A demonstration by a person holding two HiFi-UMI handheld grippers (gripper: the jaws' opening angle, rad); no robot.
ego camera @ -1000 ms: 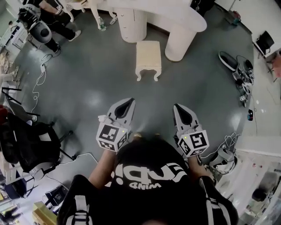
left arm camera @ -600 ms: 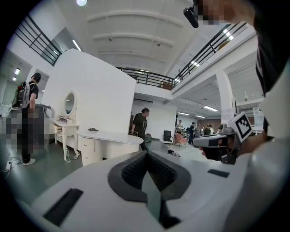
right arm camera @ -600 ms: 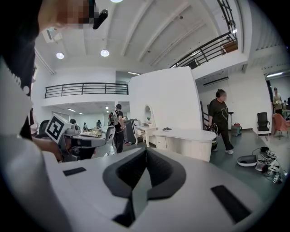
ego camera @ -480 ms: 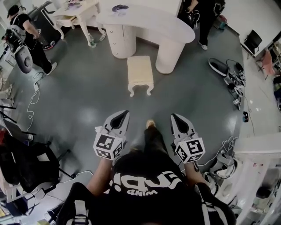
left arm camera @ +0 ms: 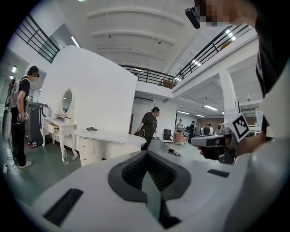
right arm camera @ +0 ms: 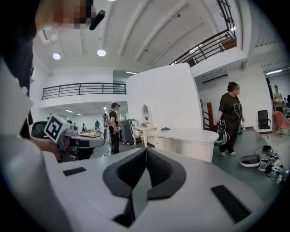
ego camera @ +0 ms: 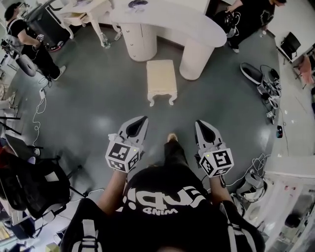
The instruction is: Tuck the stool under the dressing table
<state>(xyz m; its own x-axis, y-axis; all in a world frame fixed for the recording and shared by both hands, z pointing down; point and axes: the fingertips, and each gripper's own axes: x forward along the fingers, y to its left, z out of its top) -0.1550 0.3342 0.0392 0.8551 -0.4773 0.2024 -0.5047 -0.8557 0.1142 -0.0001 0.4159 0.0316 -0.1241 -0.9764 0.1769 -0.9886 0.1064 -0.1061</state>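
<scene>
Tool state, left: left tool has its jaws pressed together with nothing between them; the left gripper view shows the dark pads meeting along one seam. Tool state, right: right tool is likewise pressed together and empty, its pads meeting at the tip. Both tools are held side by side at about the same height in front of the person's chest, pointing ahead toward the stool, marker cubes toward the body. One foot shows on the floor between them.

Stool: cream, rectangular top, curved legs, upright on the grey floor. It stands ahead of the tools and apart from both. It sits just in front of the gap between the two round pedestals of the dressing desk, not under the top.

Dressing desk: white, curved top, a small dark item lying on it; the item cannot be identified.

Surroundings: second dressing table at upper left, with an oval mirror. One bystander at left, another beyond the desk's right end. Cables and gear lie on the floor at right.
</scene>
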